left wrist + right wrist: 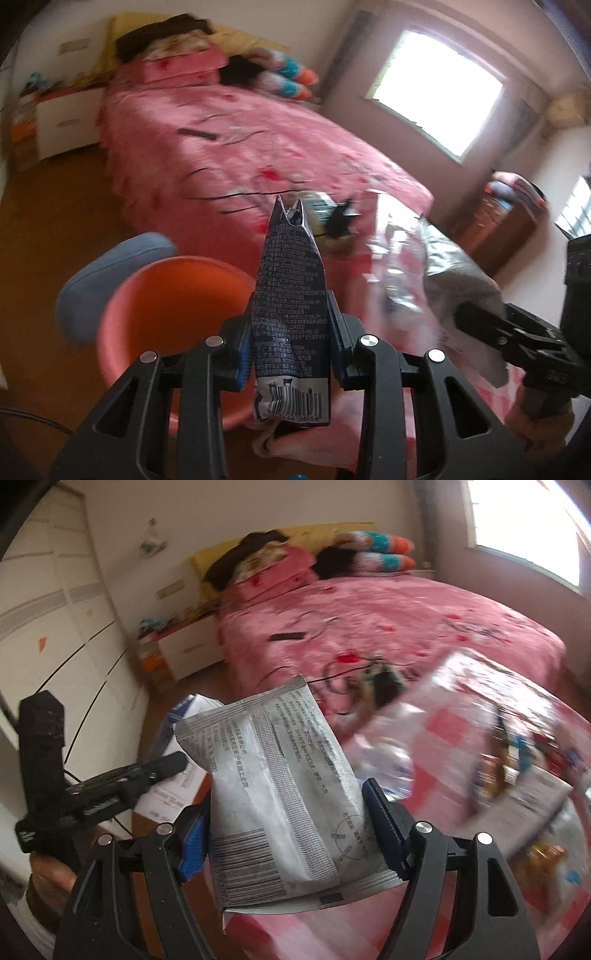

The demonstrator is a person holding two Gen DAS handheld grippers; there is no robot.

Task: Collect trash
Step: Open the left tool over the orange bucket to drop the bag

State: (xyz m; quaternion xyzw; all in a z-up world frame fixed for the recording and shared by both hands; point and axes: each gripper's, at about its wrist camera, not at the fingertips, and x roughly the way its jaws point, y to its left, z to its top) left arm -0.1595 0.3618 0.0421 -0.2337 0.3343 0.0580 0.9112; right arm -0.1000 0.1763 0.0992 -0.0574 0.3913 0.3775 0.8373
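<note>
Bedroom, pink bed (229, 147), orange bin (166, 317) on floor beside it. Left claw (291, 332) clamps dark printed wrapper (290, 295), held upright near bin, likely over rim. Right claw (291, 812) grips grey sachet (280, 797) above bed corner. More wrappers (480, 746) blurred on bed. Step: carrying trash to bin. Next: centre each over bin, open claw.

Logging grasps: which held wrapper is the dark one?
The dark blue packet, gripped by the left gripper; the right gripper holds a grey packet.
</note>
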